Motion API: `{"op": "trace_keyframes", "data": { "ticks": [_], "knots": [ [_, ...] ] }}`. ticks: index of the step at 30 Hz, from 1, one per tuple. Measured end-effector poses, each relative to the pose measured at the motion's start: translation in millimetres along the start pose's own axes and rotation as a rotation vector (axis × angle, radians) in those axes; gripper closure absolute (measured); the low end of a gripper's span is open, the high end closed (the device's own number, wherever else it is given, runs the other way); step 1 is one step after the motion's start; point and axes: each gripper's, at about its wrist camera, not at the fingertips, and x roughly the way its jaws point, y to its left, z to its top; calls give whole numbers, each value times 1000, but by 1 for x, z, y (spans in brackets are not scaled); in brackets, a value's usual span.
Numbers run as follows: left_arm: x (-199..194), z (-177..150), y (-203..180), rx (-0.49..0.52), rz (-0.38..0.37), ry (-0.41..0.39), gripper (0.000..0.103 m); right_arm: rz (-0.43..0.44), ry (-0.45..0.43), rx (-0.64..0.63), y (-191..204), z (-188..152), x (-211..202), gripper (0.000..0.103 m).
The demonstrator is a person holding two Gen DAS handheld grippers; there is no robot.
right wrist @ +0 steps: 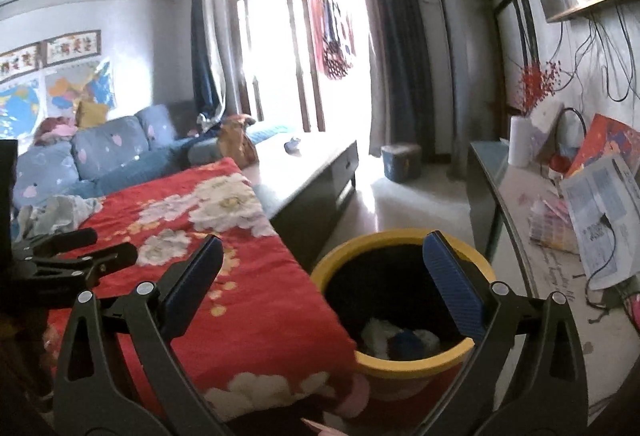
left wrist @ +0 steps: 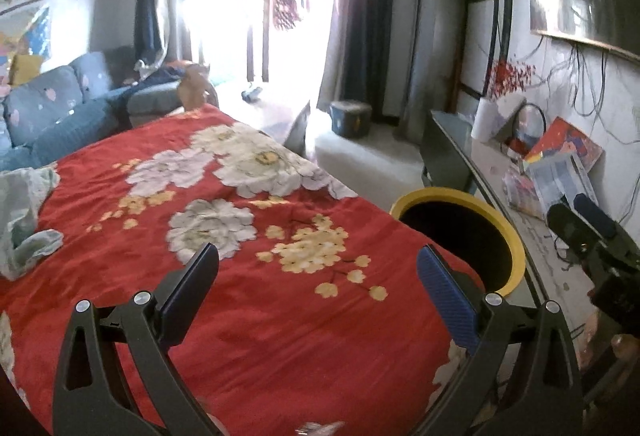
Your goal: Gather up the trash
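We hold our right gripper (right wrist: 322, 260) wide open and empty above the yellow bin (right wrist: 404, 300), where trash (right wrist: 400, 340) lies; our left gripper (left wrist: 318, 268), equally open and empty, hovers over the red blanket (left wrist: 248, 276).

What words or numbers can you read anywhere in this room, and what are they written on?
None can be read for sure.
Framed wall banners: big characters, too blurred to read.
Wall maps: labels too small.
Printed sheet on the side table: text too small.
Red box: a picture, no legible words.
Yellow bin and red flowered blanket: no writing seen.
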Motion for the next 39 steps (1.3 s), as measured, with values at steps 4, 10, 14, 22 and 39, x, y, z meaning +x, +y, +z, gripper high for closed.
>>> {"op": "trace_keyframes", "data": {
  "ticks": [4,10,14,22,39],
  "knots": [
    [-19,-10,8,-13,46,-54,6,-13,-56,-37,13,-6,-10,11],
    [-36,-21,21,-50,54,-115,6,-31,-101,-55,22,-6,-17,11],
    [-38,-23,21,-44,55,-129,6,-39,-118,-58,22,-3,-18,11],
    [-39,-24,17,-37,45,-124,6,-39,-110,-71,27,-4,-17,11],
    [-38,-23,18,-43,51,-126,6,-40,-113,-71,27,-8,-18,11]
  ]
}}
